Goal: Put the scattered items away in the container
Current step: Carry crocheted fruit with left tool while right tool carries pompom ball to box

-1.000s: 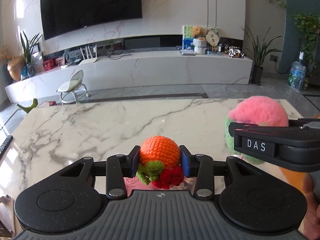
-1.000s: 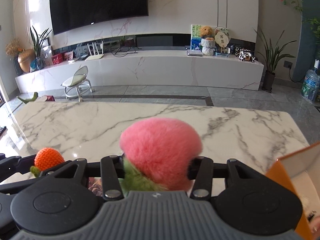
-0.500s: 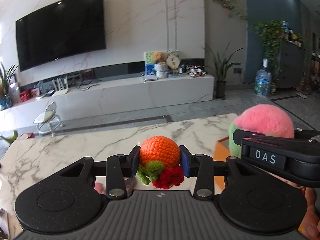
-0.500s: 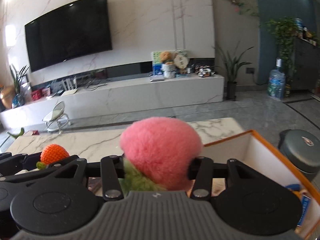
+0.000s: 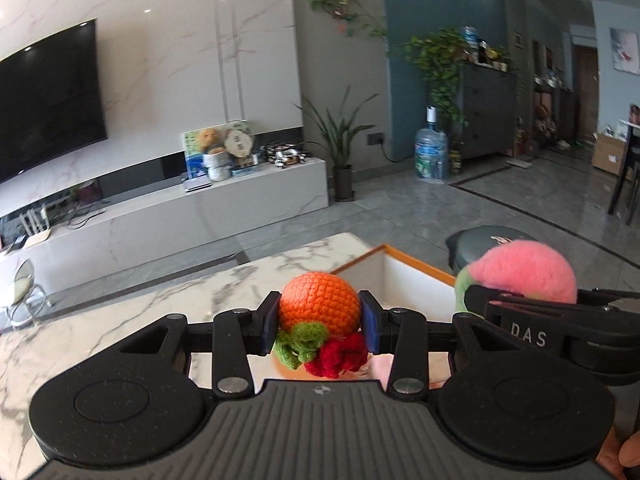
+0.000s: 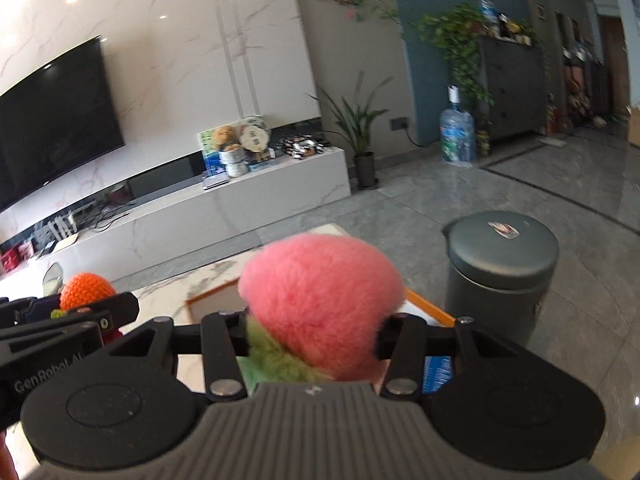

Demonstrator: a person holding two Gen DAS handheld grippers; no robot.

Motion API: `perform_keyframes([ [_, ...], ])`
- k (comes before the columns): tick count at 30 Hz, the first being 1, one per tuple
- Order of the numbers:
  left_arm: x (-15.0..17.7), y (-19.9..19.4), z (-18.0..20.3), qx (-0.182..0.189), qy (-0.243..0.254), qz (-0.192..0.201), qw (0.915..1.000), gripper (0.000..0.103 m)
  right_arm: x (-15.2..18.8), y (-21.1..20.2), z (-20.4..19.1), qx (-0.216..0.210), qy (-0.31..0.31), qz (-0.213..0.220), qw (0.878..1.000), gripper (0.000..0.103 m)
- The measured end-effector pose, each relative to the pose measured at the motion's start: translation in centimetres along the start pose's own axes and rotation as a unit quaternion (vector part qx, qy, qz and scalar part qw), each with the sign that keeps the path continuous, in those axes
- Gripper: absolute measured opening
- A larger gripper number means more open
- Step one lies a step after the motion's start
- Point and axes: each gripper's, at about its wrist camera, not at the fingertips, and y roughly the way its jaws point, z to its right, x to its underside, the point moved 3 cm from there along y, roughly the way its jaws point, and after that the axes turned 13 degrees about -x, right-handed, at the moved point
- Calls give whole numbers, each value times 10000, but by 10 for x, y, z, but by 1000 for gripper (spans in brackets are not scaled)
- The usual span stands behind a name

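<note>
While both toys hang clamped above the worktop (image 5: 120,320), carried toward the box.

Left hand-held gripper (image 5: 320,322) closed on the orange crocheted ball (image 5: 318,304), blue pads (image 5: 370,326) pressed on its two sides, green and red trim hanging below, probably so that the soft body sits firmly during transport. Right hand-held gripper (image 6: 312,334) closed on the pink fluffy toy (image 6: 320,300), squeezed low near its green part, the round top free above the jaws. Orange-rimmed box (image 5: 416,280) at about 1 o'clock from the left gripper, white inside, at the worktop's far corner; in the right wrist view mostly hidden behind the pink toy, only its rim visible. Dark round bin (image 6: 502,272) on the floor at 2 o'clock, not the target by appearance. Both toys not yet over the opening, so release judged too early.
</note>
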Motion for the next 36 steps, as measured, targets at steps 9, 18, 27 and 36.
perform_keyframes([
  [9, -1, 25, 48, 7, 452, -75, 9989, 47, 4, 13, 46, -117, 588, -40, 9982, 50],
  [18, -8, 67, 56, -245, 509, -156, 9983, 47, -13, 64, 60, -525, 938, -60, 9942, 50],
  [27, 2, 115, 49, -455, 327, -660, 9962, 47, -13, 123, 70, -617, 1515, -382, 9858, 51],
  [36, 16, 145, 49, -554, 544, -998, 9920, 47, -1, 160, 69, -218, 1427, -838, 9860, 54],
])
